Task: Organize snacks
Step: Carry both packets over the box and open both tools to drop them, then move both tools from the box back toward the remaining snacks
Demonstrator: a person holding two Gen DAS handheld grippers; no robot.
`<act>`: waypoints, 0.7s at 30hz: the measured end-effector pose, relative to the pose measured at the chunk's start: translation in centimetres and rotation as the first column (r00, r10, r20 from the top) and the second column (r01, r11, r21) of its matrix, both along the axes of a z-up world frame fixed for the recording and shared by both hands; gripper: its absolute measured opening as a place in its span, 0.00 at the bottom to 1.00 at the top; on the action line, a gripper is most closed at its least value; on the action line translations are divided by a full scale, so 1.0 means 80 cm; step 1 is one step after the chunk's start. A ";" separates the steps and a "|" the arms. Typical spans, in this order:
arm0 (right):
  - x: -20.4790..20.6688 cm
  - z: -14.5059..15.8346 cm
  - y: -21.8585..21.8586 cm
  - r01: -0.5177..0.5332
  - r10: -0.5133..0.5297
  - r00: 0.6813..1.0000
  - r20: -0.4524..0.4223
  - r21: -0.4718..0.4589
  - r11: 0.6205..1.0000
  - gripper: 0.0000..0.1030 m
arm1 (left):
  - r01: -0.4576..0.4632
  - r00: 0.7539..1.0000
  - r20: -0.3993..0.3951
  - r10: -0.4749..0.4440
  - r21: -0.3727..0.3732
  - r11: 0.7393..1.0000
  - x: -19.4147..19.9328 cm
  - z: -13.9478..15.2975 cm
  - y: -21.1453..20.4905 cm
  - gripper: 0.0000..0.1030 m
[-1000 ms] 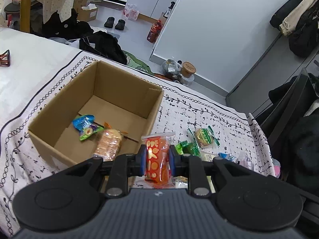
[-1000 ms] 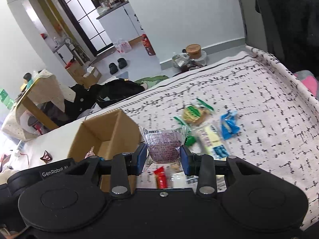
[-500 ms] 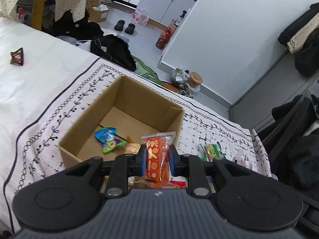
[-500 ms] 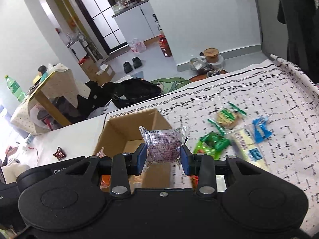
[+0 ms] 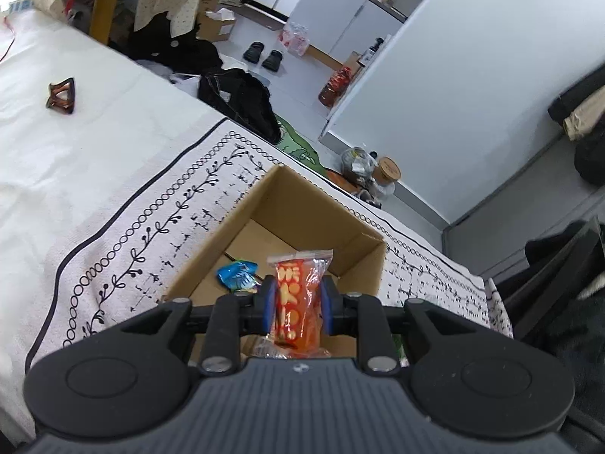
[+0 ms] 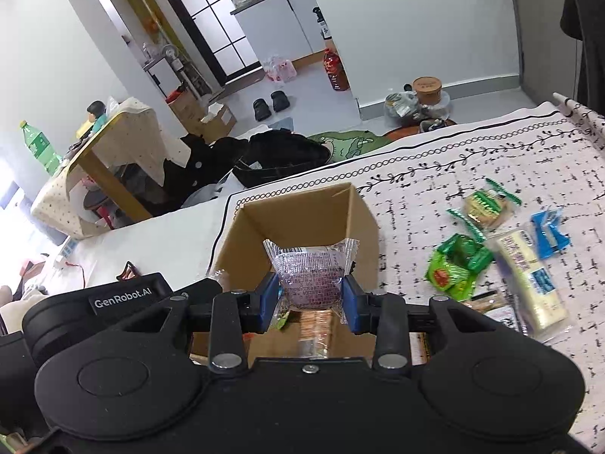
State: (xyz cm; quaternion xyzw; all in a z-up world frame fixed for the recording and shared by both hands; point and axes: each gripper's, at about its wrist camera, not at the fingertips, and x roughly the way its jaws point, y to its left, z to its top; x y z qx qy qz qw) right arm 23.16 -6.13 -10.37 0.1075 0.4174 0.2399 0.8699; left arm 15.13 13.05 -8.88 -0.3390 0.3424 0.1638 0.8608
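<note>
Cardboard box [image 5: 287, 204] open-topped, mouth unobstructed; blue packet [image 5: 237, 275] on floor. Loose snack packets [image 6: 491, 249] clutter tabletop [image 6: 416, 196] beside it.

The cardboard box [image 6: 302, 212] stood on the tablecloth [image 6: 472, 159], right ahead of the right gripper [image 6: 311, 295]. 4 snack packets [image 6: 459, 265] lay to the gripper's right, beside the box. 1 wafer pack [image 6: 315, 333] lay inside the box, below the gripper.

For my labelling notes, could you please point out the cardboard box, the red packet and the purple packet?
cardboard box [image 5: 302, 204]: left wrist view, far inner wall.
red packet [image 5: 297, 299]: left wrist view, printed front.
purple packet [image 6: 310, 278]: right wrist view, wrapper middle.
</note>
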 end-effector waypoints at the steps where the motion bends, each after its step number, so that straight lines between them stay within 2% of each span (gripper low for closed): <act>1: 0.001 -0.001 0.003 0.001 -0.001 1.000 -0.001 -0.001 1.000 0.35 | -0.014 1.000 0.004 0.014 -0.010 1.000 -0.002 -0.001 0.004 0.25; 6: 0.006 -0.003 0.015 0.000 0.000 1.000 -0.008 0.009 1.000 0.35 | -0.039 0.999 -0.003 0.039 -0.025 0.999 -0.005 -0.002 0.015 0.28; 10: 0.010 -0.001 0.021 -0.001 0.002 1.000 -0.007 0.026 1.000 0.42 | -0.045 0.999 -0.011 0.045 -0.024 0.999 -0.007 -0.003 0.019 0.30; 12: 0.010 0.001 0.020 0.002 -0.002 1.000 0.000 0.018 1.000 0.47 | -0.054 0.998 -0.018 0.054 -0.022 0.998 -0.008 -0.004 0.021 0.37; 19: 0.007 0.001 -0.006 0.025 -0.025 1.000 0.003 -0.013 1.000 0.47 | -0.063 0.997 -0.035 0.062 -0.010 0.998 -0.007 -0.005 0.021 0.53; 21: 0.006 0.000 -0.015 0.034 -0.034 0.999 0.002 -0.024 0.999 0.47 | -0.053 0.998 -0.036 0.052 -0.004 0.999 -0.006 -0.005 0.016 0.62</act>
